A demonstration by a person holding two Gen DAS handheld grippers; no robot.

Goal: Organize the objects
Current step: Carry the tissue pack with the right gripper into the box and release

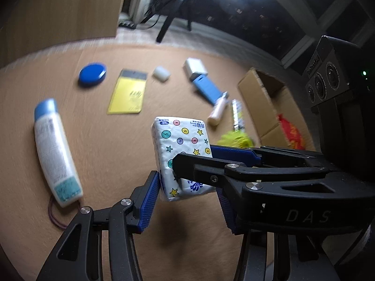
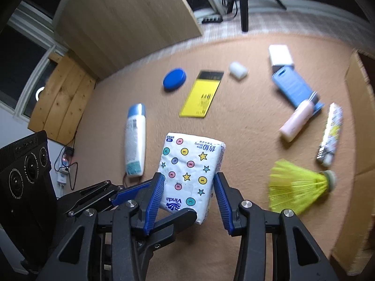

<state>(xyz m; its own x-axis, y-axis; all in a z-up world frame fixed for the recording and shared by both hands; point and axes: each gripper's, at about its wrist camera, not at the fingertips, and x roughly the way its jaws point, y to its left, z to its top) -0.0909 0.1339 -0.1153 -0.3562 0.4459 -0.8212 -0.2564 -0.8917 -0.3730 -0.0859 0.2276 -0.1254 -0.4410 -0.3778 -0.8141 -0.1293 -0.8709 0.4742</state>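
A white tissue pack (image 1: 181,149) with coloured dots and stars is held above the tan carpet; it also shows in the right wrist view (image 2: 189,171). My left gripper (image 1: 187,201) and my right gripper (image 2: 187,194) both close on it, crossing each other at the pack. The right gripper's black and blue fingers (image 1: 211,164) reach in from the right in the left wrist view. The left gripper's fingers (image 2: 131,194) reach in from the left in the right wrist view.
On the carpet lie a white bottle (image 2: 135,138), a blue lid (image 2: 174,78), a yellow card (image 2: 202,94), a white eraser-like block (image 2: 238,69), a blue and white box (image 2: 290,82), a pink tube (image 2: 296,123), a patterned tube (image 2: 330,133) and a yellow shuttlecock (image 2: 297,186). A cardboard box (image 1: 264,103) stands at the right.
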